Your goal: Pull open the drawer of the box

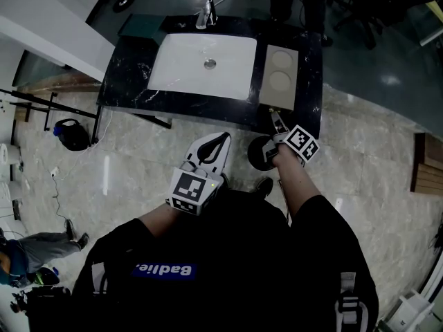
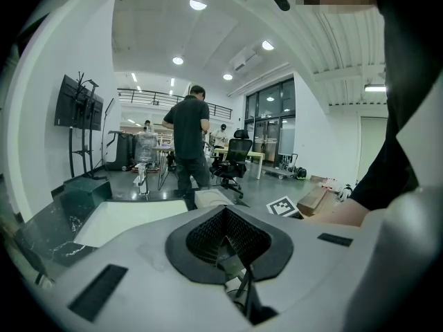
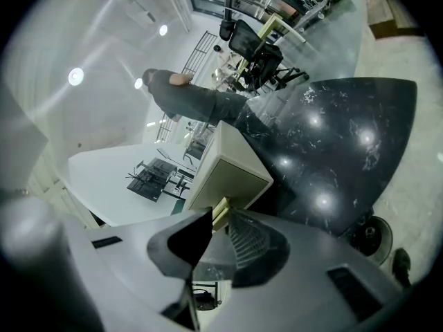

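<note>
Reaching forward from the body, the right forearm [image 1: 299, 180] stretches nearly straight toward the near right end of the black marble counter [image 1: 131, 75]. It carries the right gripper [image 1: 275, 117] up against the front of the beige box [image 1: 280, 71]. The box stands on the counter just beside the white sink [image 1: 201, 75], on its right, with two round recesses in its top. In the right gripper view the gripper is rolled to one side, so the counter and box appear tilted. The two jaws close in from either side on the small cream drawer handle [image 3: 220, 210], which sticks out of the box's front face [image 3: 228, 178], and they seem to pinch it. The drawer front looks level with that face, not drawn out.

The left arm is bent and kept close to the torso. The left gripper [image 1: 223, 138] hangs short of the counter edge, over the floor, with its tips aimed toward the sink. In its own view the ribbed pads [image 2: 208, 235] meet at the tip with nothing between them. Beyond them, another person [image 2: 188, 140] stands at the far side of the counter near an office chair [image 2: 232, 159].
</note>
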Demonstrator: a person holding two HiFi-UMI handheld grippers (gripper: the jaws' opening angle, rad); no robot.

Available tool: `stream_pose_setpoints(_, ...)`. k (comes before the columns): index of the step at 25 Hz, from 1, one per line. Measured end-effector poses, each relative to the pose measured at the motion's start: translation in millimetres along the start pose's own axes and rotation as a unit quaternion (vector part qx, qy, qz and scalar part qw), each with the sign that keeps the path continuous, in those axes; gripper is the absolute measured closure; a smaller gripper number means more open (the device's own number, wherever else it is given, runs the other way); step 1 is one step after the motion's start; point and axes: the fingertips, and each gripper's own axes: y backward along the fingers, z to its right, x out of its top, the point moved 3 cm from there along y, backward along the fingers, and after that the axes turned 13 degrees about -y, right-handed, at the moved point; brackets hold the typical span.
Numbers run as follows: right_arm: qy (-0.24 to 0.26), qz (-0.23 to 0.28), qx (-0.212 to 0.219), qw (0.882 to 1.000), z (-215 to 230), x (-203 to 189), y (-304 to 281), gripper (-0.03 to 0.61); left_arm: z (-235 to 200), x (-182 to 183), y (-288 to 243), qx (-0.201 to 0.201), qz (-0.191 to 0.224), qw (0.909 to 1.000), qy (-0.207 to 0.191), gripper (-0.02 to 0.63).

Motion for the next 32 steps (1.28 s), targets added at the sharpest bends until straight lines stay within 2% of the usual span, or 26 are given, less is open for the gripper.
stream_pose_setpoints(32,0.004,-0.010,-0.008,1.000,6.8,-37.2,41.7,0.508,18.5,4.5,22.4,-0.012,0.018,0.9997,-0.010,0.621)
